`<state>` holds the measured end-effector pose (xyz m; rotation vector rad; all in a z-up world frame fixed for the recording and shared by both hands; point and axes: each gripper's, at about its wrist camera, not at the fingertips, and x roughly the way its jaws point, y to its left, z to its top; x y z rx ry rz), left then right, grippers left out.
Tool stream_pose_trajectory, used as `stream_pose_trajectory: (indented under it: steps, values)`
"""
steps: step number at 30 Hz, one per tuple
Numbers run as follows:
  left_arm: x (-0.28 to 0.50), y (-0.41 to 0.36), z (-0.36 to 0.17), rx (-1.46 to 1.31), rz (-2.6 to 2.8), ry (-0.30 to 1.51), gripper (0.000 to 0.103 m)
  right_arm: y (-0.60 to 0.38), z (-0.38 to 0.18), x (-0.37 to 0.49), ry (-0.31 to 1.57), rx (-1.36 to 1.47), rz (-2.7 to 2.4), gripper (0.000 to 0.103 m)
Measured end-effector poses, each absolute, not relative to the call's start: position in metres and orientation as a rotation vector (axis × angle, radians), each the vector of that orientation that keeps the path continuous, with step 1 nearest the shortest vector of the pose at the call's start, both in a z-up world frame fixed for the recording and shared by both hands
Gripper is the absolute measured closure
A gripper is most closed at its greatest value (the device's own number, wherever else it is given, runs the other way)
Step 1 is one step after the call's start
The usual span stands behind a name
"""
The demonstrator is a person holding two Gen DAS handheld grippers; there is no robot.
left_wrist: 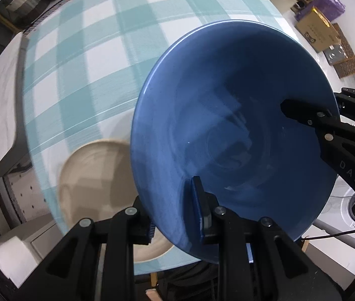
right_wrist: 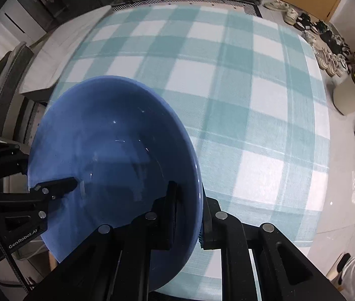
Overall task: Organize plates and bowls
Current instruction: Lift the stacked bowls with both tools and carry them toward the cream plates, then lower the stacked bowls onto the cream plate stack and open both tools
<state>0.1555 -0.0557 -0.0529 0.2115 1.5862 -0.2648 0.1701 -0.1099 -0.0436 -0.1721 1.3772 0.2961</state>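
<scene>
Blue bowl (left_wrist: 227, 125) held above the checked tablecloth (left_wrist: 89, 62), left claw (left_wrist: 174, 220) and right claw (right_wrist: 190, 215) each clamped on opposite rims (one finger inside, one outside); beige plate (left_wrist: 89, 175) on the cloth beneath the bowl.

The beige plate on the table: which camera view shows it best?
The left wrist view. There the beige plate lies on the checked tablecloth, partly hidden behind the blue bowl and the left gripper. The right wrist view does not show the plate, only the bowl and the cloth.
</scene>
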Motion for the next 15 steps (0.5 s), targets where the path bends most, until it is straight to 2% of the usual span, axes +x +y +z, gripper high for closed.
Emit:
stream_pose_trajectory:
  steps: [9, 15]
  values:
    - [0.135, 0.025, -0.024, 0.154, -0.141, 1.555, 0.081, -0.033, -0.023, 0.164, 1.361, -0.236, 0.387, 0.092]
    - [0.118, 0.079, -0.035, 0.086, -0.077, 1.570, 0.081, 0.019, -0.034, 0.156, 1.387, -0.272, 0.449, 0.093]
